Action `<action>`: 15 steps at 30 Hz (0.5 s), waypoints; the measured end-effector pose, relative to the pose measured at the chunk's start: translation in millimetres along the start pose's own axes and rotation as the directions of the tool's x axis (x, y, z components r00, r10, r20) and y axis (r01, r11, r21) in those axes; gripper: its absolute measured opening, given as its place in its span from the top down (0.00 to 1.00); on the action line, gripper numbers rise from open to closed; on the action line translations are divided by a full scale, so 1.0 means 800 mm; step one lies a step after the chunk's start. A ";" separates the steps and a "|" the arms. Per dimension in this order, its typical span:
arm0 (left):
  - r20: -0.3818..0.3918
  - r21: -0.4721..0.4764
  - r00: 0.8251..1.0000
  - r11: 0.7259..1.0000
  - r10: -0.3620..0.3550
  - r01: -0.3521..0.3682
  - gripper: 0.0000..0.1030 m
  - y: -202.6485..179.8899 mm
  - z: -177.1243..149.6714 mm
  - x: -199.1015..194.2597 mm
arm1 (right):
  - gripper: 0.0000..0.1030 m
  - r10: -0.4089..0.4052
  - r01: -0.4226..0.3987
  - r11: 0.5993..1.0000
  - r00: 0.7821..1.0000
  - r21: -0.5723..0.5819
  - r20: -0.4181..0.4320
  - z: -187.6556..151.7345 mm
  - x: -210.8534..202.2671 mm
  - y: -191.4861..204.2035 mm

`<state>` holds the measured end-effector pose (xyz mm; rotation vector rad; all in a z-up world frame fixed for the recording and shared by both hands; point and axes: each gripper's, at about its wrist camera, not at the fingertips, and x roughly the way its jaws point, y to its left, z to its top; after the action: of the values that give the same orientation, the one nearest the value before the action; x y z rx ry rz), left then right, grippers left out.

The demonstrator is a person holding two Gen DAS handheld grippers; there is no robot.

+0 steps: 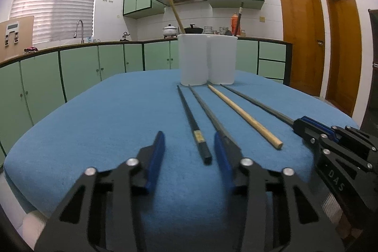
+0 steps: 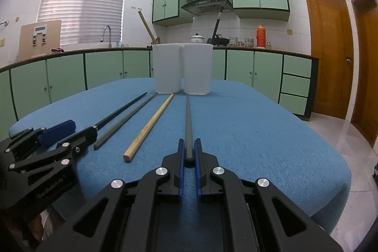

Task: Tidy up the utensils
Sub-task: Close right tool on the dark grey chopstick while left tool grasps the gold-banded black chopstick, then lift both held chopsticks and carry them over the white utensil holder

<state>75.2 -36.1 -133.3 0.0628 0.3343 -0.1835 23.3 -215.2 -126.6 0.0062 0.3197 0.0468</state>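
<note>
Several chopsticks lie on the blue table (image 1: 106, 115) before a white two-compartment holder (image 1: 206, 59). My left gripper (image 1: 189, 145) is open around the near end of a black chopstick (image 1: 192, 122); a grey one (image 1: 208, 115) runs by its right finger. A wooden chopstick (image 1: 245, 116) lies to the right. My right gripper (image 2: 189, 152) is shut on the near end of a grey chopstick (image 2: 188, 119), which lies on the cloth pointing at the holder (image 2: 182, 69). The holder has a wooden stick (image 2: 147, 27) and a black one (image 2: 217, 25) standing in it.
The table's rounded edges drop off at left, right and near side. Green kitchen cabinets (image 2: 70, 72) and a counter with a sink run behind. Wooden doors (image 2: 328, 51) stand at the right over a tiled floor.
</note>
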 end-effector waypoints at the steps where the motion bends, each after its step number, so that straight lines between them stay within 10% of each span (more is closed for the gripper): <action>1: 0.002 0.002 1.000 1.000 0.003 -0.003 0.67 -0.002 -0.001 -0.002 | 0.92 0.001 -0.001 1.000 1.000 0.001 -0.001 0.000 0.000 -0.001; 15: -0.020 -0.017 0.999 0.999 0.031 -0.031 0.93 -0.014 0.002 -0.008 | 0.92 0.006 -0.006 1.000 1.000 0.010 -0.017 0.008 -0.002 -0.006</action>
<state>67.9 -46.0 -130.3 0.0530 0.3541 -0.1497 24.2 -220.0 -120.3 0.0163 0.3372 0.0512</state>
